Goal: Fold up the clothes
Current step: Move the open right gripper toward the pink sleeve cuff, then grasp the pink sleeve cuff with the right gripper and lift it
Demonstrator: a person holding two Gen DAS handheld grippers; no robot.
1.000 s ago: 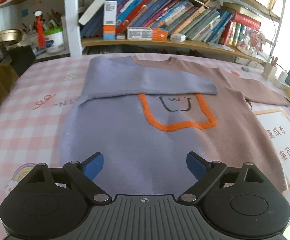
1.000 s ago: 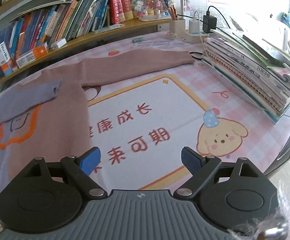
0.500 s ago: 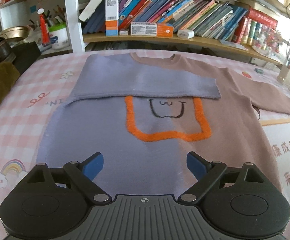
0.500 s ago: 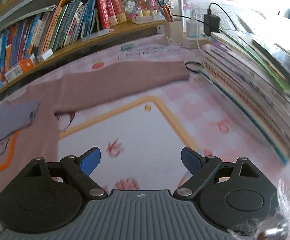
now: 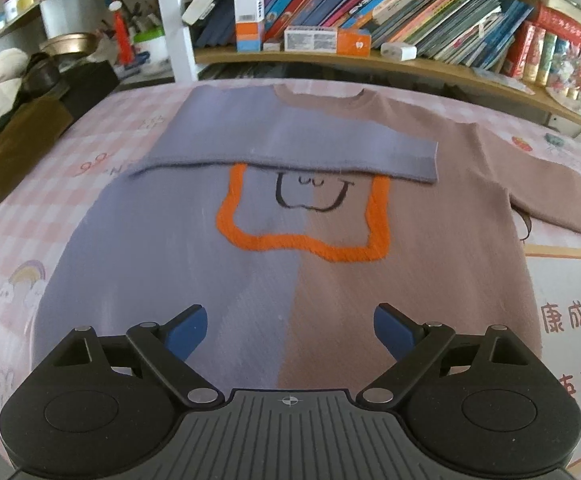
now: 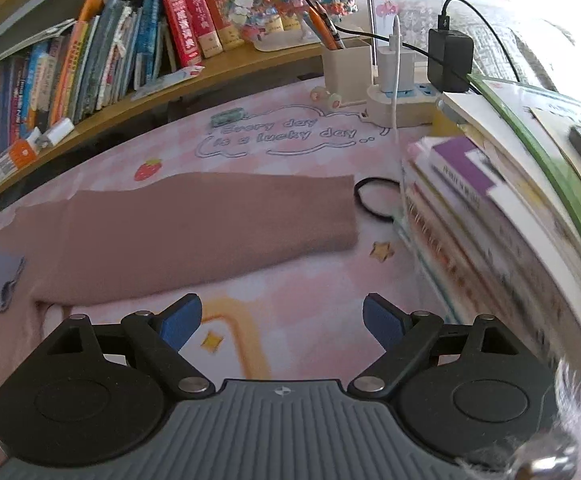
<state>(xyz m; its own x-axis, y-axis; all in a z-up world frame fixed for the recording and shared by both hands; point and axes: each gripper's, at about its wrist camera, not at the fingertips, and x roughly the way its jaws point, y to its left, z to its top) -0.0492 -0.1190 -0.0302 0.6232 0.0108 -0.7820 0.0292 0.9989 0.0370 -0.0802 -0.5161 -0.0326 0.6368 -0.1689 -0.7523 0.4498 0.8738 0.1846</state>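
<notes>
Left gripper: I see its blue fingers spread wide, holding nothing, above the near hem of the sweater.
Right gripper: mine is spread too, empty, over the mat near the brown sleeve.
Sweater: lies flat on the table, half purple, half brown, with an orange outline and a drawn face; the purple sleeve is folded across the chest.
Brown sleeve: stretched out flat to the right, its cuff just beside a black ring.
Writing: I read "Every day is a lucky day" on the pink mat.
Pen holder: white, holds pencils.
Book stack: right, blurred.
</notes>
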